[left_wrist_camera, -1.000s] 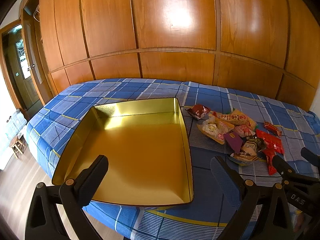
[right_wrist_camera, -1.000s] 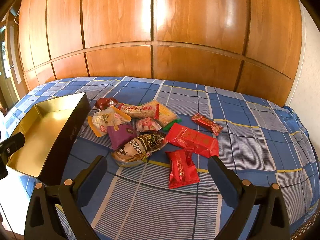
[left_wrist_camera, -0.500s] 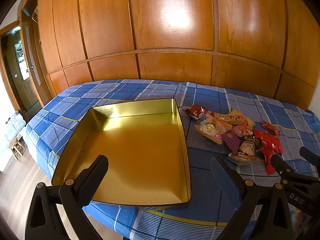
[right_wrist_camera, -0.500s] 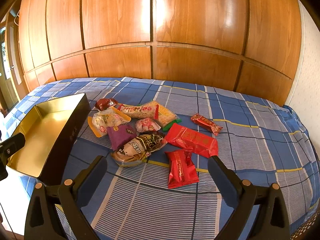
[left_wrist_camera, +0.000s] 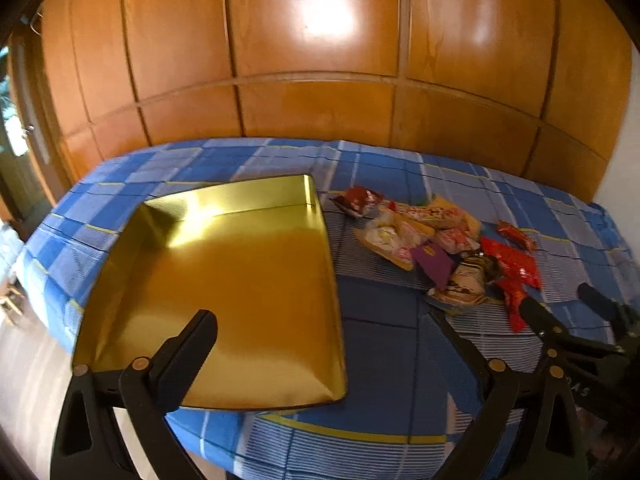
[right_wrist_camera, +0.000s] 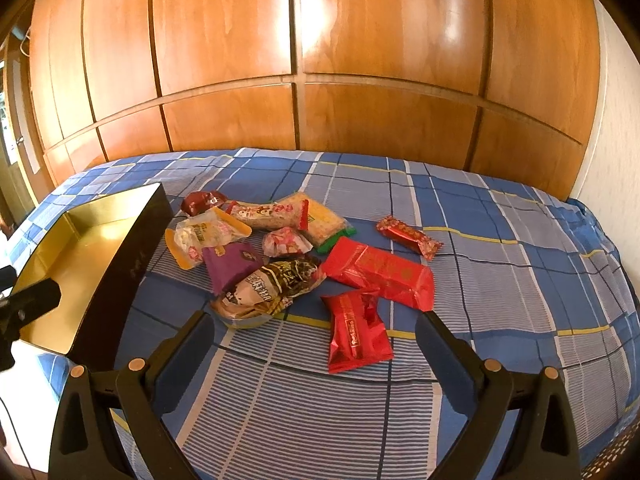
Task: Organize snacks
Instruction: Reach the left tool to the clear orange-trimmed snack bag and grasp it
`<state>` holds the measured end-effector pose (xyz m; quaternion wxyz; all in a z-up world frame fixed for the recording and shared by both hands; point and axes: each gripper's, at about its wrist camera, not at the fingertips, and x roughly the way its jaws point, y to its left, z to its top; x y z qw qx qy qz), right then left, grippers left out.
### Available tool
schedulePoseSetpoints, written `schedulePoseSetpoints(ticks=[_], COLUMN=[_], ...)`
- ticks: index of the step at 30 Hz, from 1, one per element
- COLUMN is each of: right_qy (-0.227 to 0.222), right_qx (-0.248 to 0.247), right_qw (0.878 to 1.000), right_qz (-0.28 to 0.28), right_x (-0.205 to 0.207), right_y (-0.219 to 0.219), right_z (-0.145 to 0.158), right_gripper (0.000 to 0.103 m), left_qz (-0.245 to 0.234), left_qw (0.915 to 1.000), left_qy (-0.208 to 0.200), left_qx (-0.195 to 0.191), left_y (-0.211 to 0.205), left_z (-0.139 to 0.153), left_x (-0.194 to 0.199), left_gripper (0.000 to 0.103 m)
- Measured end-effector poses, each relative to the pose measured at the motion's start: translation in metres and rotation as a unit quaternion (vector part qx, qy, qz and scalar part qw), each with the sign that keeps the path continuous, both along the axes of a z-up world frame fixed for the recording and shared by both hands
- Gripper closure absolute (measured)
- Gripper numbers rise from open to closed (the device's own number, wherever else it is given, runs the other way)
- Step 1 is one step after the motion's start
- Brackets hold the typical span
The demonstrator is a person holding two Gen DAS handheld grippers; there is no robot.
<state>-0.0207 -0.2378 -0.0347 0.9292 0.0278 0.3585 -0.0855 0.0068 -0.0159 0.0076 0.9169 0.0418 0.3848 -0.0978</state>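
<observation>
A gold tin box (left_wrist_camera: 224, 280) lies open and empty on the blue checked bedspread (left_wrist_camera: 384, 320); its dark outer wall (right_wrist_camera: 124, 264) shows in the right wrist view. To its right sits a pile of several snack packets (right_wrist_camera: 280, 248): a small red packet (right_wrist_camera: 358, 332) nearest, a large red packet (right_wrist_camera: 380, 268), a purple packet (right_wrist_camera: 230, 264), a dark brown packet (right_wrist_camera: 276, 280). My left gripper (left_wrist_camera: 324, 340) hangs open above the tin's near right corner, holding nothing. My right gripper (right_wrist_camera: 314, 340) is open just before the small red packet, also holding nothing.
A wooden panelled wardrobe (right_wrist_camera: 304, 60) stands behind the bed. The bed's near edge (left_wrist_camera: 320, 448) drops to the floor (left_wrist_camera: 36, 376) at the left. A small red candy bar (right_wrist_camera: 408, 236) lies apart to the right. Bare bedspread (right_wrist_camera: 520, 280) extends to the right of the pile.
The left wrist view has shifted right, so the tin and snacks sit further left in frame. The right gripper has barely moved. Both grippers stay open.
</observation>
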Motion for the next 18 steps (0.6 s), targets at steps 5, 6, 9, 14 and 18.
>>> schedulePoseSetpoints(ticks=[5, 6, 9, 14, 18], right_qy=[-0.001, -0.001, 0.003, 0.008, 0.009], right_qx=[0.017, 0.02, 0.024, 0.041, 0.051], right_qw=[1.0, 1.0, 1.0, 0.999, 0.998], right_qz=[-0.005, -0.006, -0.009, -0.014, -0.019], right_x=[0.002, 0.002, 0.002, 0.003, 0.002], right_y=[-0.008, -0.01, -0.014, -0.025, -0.035], right_z=[-0.003, -0.003, -0.005, -0.008, -0.009], right_gripper=[0.001, 0.001, 0.001, 0.001, 0.001], left_qz=[-0.038, -0.047, -0.065, -0.121, -0.158], left_qw=[0.9992, 0.9987, 0.9971, 0.9915, 0.9842], left_qy=[0.01, 0.018, 0.033, 0.045, 0.077], left_qx=[-0.005, -0.01, -0.024, 0.009, 0.023], left_y=[-0.009, -0.012, -0.016, -0.042, -0.061], left_z=[0.007, 0.007, 0.009, 0.007, -0.006], left_x=[0.019, 0.025, 0.04, 0.067, 0.095], left_gripper=[0.015, 0.016, 0.022, 0.044, 0.053])
